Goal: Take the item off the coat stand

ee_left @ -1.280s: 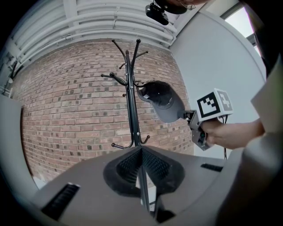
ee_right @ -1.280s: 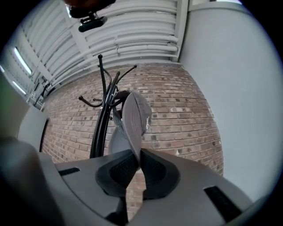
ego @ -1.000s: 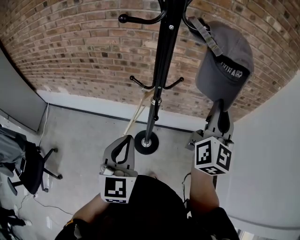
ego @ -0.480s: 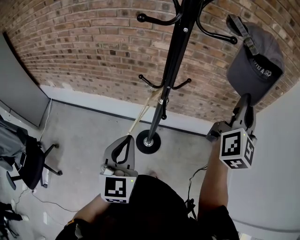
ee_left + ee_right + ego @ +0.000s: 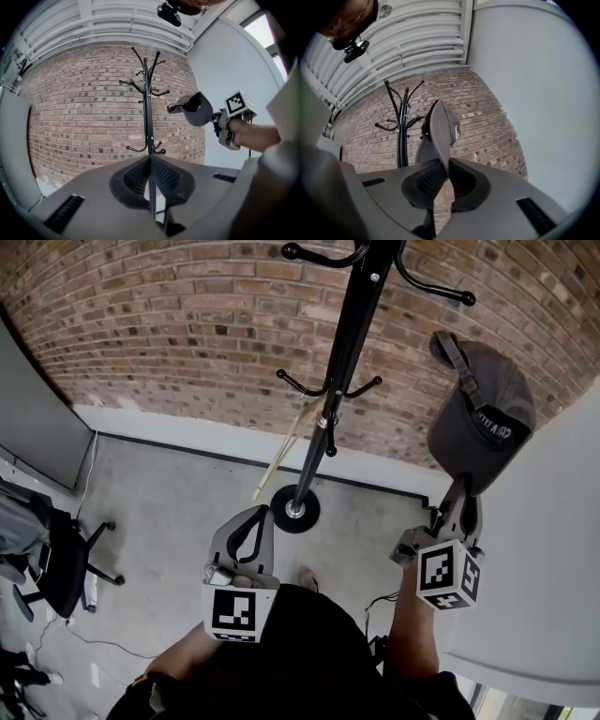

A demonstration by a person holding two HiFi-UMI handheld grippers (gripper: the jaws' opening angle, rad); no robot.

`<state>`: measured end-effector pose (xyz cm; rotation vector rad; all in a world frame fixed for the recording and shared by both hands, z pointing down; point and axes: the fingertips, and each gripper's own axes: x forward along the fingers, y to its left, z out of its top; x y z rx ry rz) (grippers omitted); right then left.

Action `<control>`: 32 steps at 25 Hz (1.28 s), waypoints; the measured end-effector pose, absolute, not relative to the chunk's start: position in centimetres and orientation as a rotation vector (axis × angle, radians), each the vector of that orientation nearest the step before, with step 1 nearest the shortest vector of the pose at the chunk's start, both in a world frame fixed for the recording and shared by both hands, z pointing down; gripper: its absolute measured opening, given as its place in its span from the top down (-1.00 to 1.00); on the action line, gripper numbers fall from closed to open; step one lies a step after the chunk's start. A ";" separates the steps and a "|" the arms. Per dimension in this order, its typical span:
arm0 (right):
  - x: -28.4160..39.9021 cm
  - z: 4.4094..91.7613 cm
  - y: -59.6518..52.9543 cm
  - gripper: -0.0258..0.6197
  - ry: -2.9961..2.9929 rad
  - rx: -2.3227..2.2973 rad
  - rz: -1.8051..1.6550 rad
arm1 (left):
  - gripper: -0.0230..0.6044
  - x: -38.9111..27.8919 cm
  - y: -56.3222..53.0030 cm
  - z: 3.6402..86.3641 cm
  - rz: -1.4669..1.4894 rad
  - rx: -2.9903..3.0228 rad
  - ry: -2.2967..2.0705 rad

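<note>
Brickwork everywhere: a red brick wall (image 5: 141, 324) fills the back, with a grey concrete floor (image 5: 169, 493) under it. A tall black metal coat stand (image 5: 328, 399) rises from its round base in the middle. The grey fabric baseball cap (image 5: 483, 418) is off to the right of the stand, below its upper right curved hook (image 5: 436, 292) and apart from it, so it looks to be free already.

The right gripper (image 5: 461, 488) is clamped on the cap's brim. The brim runs edge-on between the pads and the crown stands up and away from the jaws, long axis roughly in line with the gripper.

The left gripper (image 5: 255, 514) has its jaws pressed together on nothing. It points at the pole, well apart from the cap. It's all on the right hand, which probably just needs to carry the cap away from the stand.
</note>
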<state>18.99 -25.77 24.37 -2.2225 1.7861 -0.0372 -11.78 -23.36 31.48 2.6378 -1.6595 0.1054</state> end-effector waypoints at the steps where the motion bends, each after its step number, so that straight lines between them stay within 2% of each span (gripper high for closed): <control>1: 18.5 25.1 -25.0 0.82 1.807 -2.219 -0.052 | 0.83 -11.8 -23.1 31.7 0.106 2.640 -1.651; 19: 4.1 32.5 -15.3 0.82 2.270 -2.022 -0.246 | 0.83 -16.0 -14.3 36.6 0.135 2.556 -1.605; 26: 1.1 34.0 -12.3 0.82 2.458 -1.838 -0.283 | 0.83 -16.0 -10.9 36.0 0.144 2.487 -1.712; 32: 1.8 35.1 -8.0 0.82 2.603 -1.707 -0.310 | 0.83 -13.0 -6.6 35.6 0.182 2.427 -1.793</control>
